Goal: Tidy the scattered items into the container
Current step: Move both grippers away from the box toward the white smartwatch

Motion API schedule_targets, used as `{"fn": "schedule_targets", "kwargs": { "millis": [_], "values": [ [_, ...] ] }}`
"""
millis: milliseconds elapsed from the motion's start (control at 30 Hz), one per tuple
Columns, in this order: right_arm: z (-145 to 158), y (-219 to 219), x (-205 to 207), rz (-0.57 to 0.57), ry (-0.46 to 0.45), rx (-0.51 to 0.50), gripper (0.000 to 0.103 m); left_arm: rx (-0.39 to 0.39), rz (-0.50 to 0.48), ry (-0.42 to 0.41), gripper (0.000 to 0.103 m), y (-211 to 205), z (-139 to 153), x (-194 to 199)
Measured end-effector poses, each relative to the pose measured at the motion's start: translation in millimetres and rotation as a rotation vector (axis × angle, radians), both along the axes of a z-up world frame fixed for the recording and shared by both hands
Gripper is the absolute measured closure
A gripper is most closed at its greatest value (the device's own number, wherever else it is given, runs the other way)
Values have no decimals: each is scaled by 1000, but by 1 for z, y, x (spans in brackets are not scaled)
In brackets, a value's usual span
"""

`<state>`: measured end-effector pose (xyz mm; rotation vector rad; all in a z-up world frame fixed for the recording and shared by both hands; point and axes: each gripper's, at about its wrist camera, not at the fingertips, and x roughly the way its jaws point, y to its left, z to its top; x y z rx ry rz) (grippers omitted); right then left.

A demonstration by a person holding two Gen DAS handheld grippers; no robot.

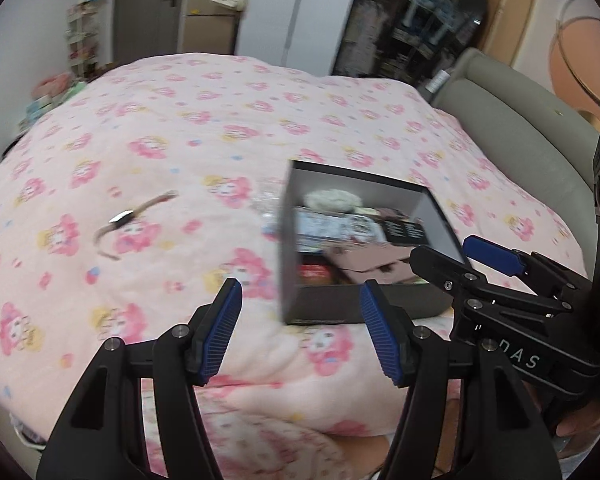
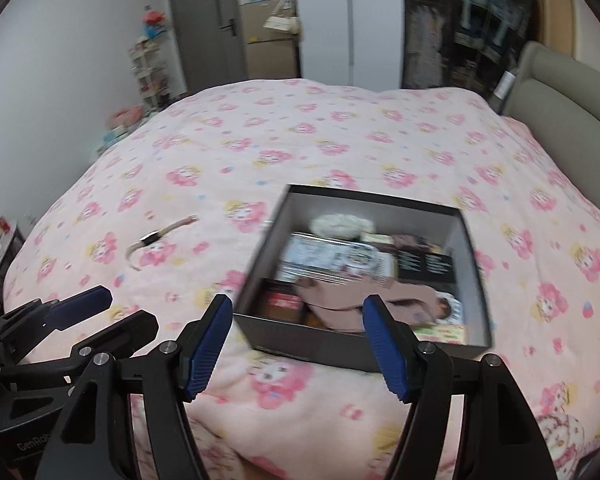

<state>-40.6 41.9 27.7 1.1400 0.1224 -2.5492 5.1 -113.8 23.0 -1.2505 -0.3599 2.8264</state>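
Left wrist view: the left gripper (image 1: 300,328) hangs wide open and empty over a pink flowered bedspread (image 1: 180,120). A dark box (image 1: 320,312), already holding several packets, sits toward the bed's right side. A wristwatch (image 1: 128,216) lies alone to its left, well apart.

Right wrist view: the right gripper (image 2: 298,346), also wide open and empty, hovers at the box's (image 2: 308,344) near wall. The wristwatch (image 2: 152,238) remains outside. The tidying looks mostly done; that watch seems the last item.
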Motion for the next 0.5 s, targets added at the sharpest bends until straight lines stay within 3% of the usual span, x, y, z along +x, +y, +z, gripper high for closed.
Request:
{"fn": "schedule_targets", "kwargs": {
  "millis": [167,500],
  "values": [
    [-1,-53,3,90,-2,12,38,-10,91,-9,40,-46,-4,14],
    [-17,-125,-7,214,-22,69,38,59,213,-34,40,-111,-33,19]
  ]
}}
